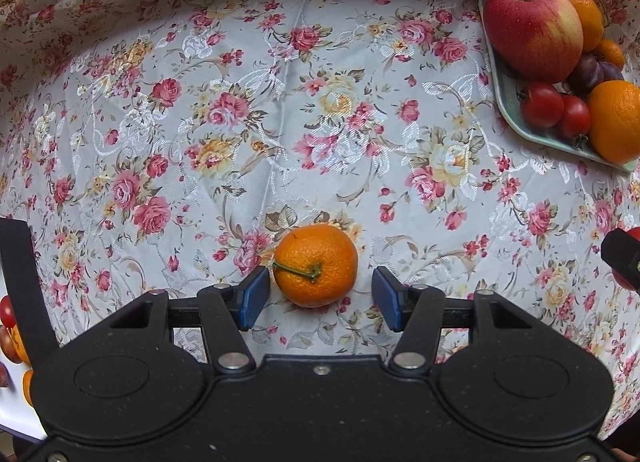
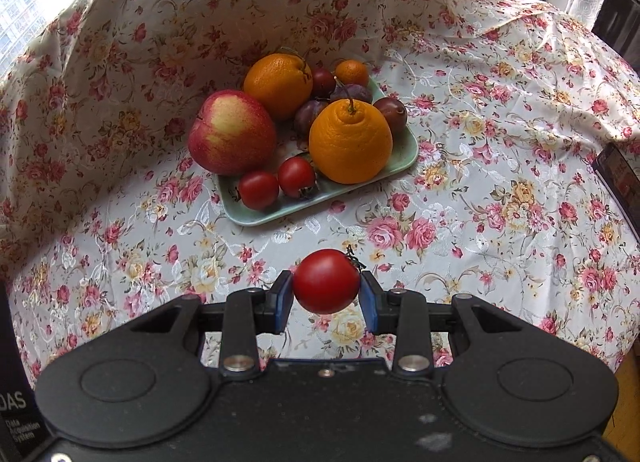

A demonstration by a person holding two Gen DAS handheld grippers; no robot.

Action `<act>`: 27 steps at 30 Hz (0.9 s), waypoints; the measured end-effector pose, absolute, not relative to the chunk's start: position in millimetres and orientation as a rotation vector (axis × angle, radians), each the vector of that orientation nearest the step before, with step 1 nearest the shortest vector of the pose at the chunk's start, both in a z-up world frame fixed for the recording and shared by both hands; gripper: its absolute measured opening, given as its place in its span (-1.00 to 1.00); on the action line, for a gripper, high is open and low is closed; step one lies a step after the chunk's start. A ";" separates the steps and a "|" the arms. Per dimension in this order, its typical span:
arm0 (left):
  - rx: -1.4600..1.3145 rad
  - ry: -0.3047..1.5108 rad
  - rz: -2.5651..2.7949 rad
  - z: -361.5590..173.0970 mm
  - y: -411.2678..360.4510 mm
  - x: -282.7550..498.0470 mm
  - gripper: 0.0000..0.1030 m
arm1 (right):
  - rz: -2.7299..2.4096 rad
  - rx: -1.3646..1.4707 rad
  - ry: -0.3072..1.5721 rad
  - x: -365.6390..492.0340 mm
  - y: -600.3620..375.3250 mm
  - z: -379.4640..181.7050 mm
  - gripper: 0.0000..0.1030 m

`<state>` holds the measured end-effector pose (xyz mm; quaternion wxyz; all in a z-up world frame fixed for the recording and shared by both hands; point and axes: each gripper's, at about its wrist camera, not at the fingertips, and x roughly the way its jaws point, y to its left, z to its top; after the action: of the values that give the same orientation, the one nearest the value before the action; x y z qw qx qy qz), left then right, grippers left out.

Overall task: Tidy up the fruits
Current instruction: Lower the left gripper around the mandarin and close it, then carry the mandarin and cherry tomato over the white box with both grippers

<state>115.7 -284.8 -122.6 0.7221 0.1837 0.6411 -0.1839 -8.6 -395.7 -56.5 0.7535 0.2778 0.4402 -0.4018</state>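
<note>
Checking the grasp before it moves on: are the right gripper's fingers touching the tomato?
Touching. The right wrist view shows the tomato lifted off the cloth, with both blue fingers of the right gripper pressed against its sides.

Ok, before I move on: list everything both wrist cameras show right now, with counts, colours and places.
Tray: one, pale green, on the cloth.
Apple: one, red-yellow, tray's left.
Large oranges: two, orange, on tray.
Small mandarin: one, orange, tray's back.
Plums: about four, dark purple, mid tray.
Small tomatoes: two, red, tray's front.
Loose mandarin: one, orange, on cloth.
Held tomato: one, red.
Tablecloth: one, white floral.
Left gripper: open around the loose mandarin.
Right gripper: shut on the held tomato.
</note>
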 end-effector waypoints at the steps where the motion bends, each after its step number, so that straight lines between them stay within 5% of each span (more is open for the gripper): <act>1: 0.402 1.416 -0.406 -123.1 -284.3 115.8 0.19 | -0.878 0.598 0.960 -8.4 -394.5 -56.3 -0.29; 8: 0.342 1.388 -0.401 -122.7 -276.7 122.3 0.17 | -0.854 0.552 0.982 -5.1 -384.8 -55.4 -0.29; 10: 0.320 1.373 -0.390 -122.0 -274.9 123.1 -0.02 | -0.847 0.556 0.985 -4.9 -382.5 -53.7 -0.29; 27: 0.242 1.313 -0.277 -73.5 -231.2 124.9 -0.02 | -0.820 0.542 1.040 -1.5 -359.7 -46.4 -0.29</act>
<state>124.9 -231.2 -73.5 0.7764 0.1118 0.6069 -0.1280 -1.5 -359.7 -46.4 0.7548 0.2486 0.4769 -0.3757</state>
